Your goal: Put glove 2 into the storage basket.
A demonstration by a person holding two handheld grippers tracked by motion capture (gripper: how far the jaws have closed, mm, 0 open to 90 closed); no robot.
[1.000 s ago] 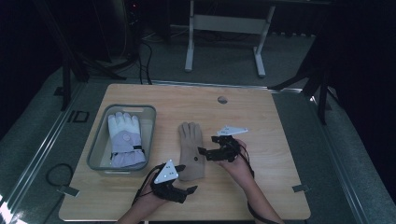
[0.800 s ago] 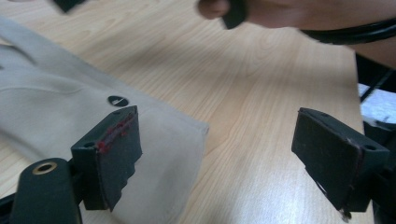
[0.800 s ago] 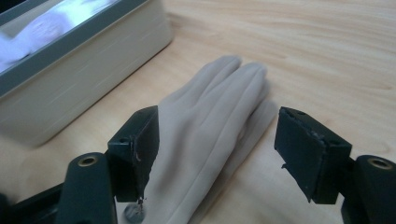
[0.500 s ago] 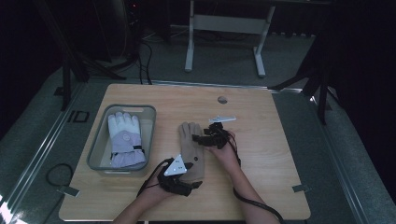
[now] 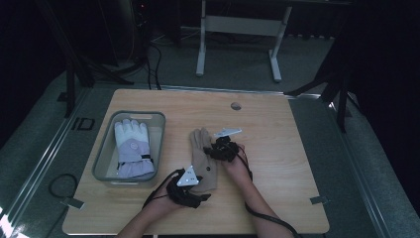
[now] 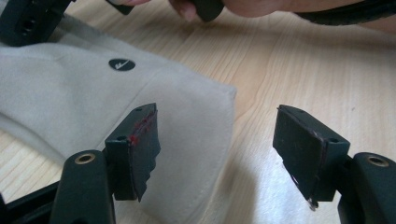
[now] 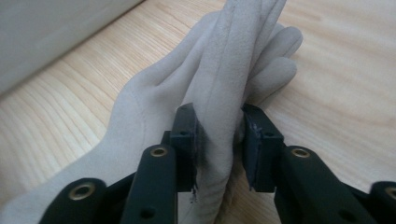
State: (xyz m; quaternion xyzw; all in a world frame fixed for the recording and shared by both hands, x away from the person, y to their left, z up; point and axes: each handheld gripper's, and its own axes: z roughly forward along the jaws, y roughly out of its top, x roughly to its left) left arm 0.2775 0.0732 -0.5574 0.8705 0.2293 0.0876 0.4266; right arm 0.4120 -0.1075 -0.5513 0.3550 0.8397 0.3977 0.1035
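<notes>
Beige and flat on the wooden table [image 5: 277, 148], the suede glove [image 5: 202, 156] lies in the high view just right of the grey bin [image 5: 101, 163] holding a white glove [image 5: 131, 148], with the right gripper [image 5: 215, 150] on its right edge near the fingers and the left gripper [image 5: 195, 191] at its cuff. Seen in the left gripper view, the left gripper [image 6: 219, 154] has been closing yet stands released, one jaw over the cuff corner of the suede glove [image 6: 70, 102], the other over bare wood. Along the right gripper view, the right gripper [image 7: 218, 140] has just been closing and is clenched on a raised fold of the suede glove [image 7: 219, 93]
</notes>
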